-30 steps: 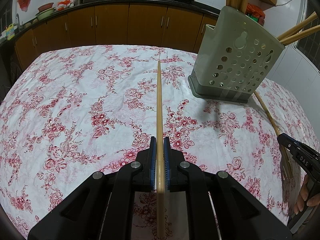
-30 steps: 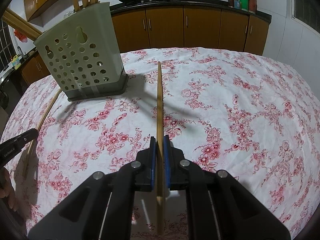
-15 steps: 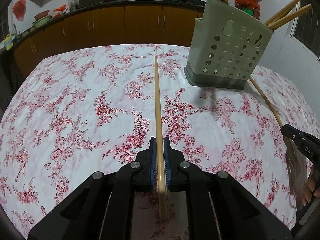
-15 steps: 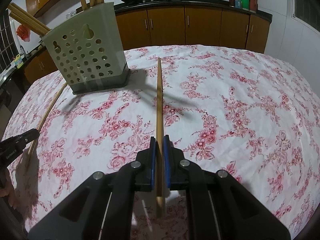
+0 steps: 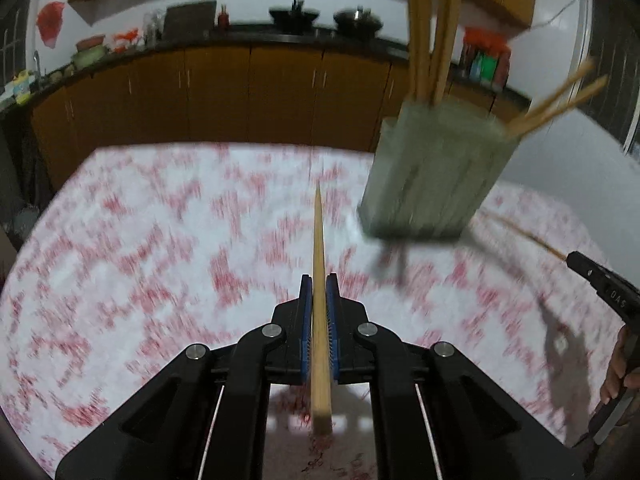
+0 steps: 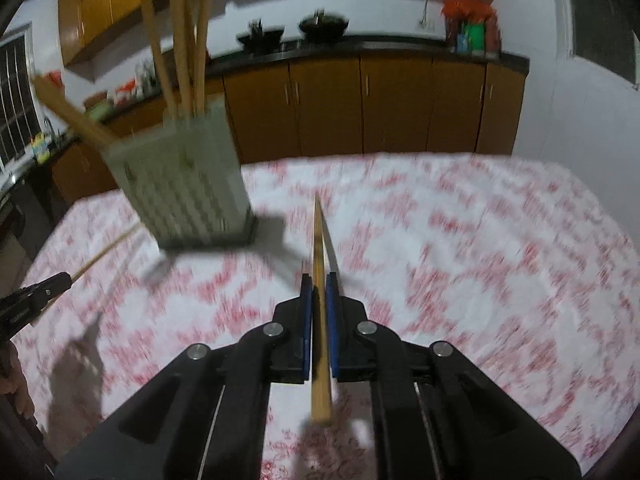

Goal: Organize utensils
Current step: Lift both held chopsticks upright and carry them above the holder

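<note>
My left gripper is shut on a wooden chopstick that points forward above the floral tablecloth. My right gripper is shut on another wooden chopstick. A grey-green perforated utensil holder stands ahead and to the right in the left wrist view, and ahead left in the right wrist view, with several chopsticks standing in it. One loose chopstick lies on the cloth beside the holder. Both views are motion-blurred.
Brown kitchen cabinets with a dark counter and woks run along the far wall. The other gripper's tip shows at the right edge of the left wrist view and at the left edge of the right wrist view.
Both grippers have risen and tilted up with their chopsticks held; the holder now sits lower and nearer in each view, and the frames have become blurred by motion.
</note>
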Demonstrator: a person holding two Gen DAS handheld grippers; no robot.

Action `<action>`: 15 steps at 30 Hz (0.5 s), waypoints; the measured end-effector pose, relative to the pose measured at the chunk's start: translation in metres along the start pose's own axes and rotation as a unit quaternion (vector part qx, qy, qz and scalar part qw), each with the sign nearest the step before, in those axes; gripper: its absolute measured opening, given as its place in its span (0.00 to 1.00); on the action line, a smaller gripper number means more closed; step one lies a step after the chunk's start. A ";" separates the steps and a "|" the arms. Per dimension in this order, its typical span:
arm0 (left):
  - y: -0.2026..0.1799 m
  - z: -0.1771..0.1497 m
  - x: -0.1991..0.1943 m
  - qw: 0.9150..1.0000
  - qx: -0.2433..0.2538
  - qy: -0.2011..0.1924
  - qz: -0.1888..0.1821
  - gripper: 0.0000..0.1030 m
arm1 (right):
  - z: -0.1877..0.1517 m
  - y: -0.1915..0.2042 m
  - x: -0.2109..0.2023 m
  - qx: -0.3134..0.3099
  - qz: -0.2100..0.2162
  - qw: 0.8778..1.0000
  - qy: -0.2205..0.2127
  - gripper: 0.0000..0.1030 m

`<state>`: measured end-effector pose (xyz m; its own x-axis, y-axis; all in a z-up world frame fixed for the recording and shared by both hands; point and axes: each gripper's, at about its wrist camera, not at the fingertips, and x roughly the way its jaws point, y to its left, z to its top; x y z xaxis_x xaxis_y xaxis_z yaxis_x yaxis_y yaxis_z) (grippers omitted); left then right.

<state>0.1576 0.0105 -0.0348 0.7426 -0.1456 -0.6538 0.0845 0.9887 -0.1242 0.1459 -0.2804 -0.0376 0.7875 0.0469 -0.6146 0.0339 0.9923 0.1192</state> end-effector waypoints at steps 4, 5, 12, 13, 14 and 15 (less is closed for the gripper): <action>-0.003 0.021 -0.027 0.999 -0.001 -0.048 -0.005 0.07 | 0.018 -0.002 -0.024 0.004 0.002 0.999 -0.046 0.08; -0.004 0.024 -0.030 0.998 -0.001 -0.055 -0.005 0.07 | 0.021 -0.003 -0.028 0.005 0.002 0.999 -0.053 0.08; -0.003 0.042 -0.047 0.996 0.002 -0.087 -0.007 0.07 | 0.038 -0.005 -0.048 0.015 0.005 0.996 -0.089 0.08; -0.003 0.044 -0.050 0.996 0.001 -0.090 -0.011 0.07 | 0.042 -0.004 -0.053 0.018 0.011 0.995 -0.096 0.08; -0.003 0.045 -0.053 0.996 0.002 -0.092 -0.014 0.07 | 0.045 -0.004 -0.058 0.019 0.016 0.995 -0.101 0.08; -0.004 0.048 -0.058 0.995 0.002 -0.096 -0.019 0.07 | 0.049 -0.003 -0.063 0.019 0.022 0.994 -0.108 0.08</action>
<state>0.1463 0.0171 0.0396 0.8521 -0.1737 -0.4937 0.1179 0.9828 -0.1423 0.1261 -0.2920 0.0393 0.9021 0.0596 -0.4275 0.0171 0.9847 0.1734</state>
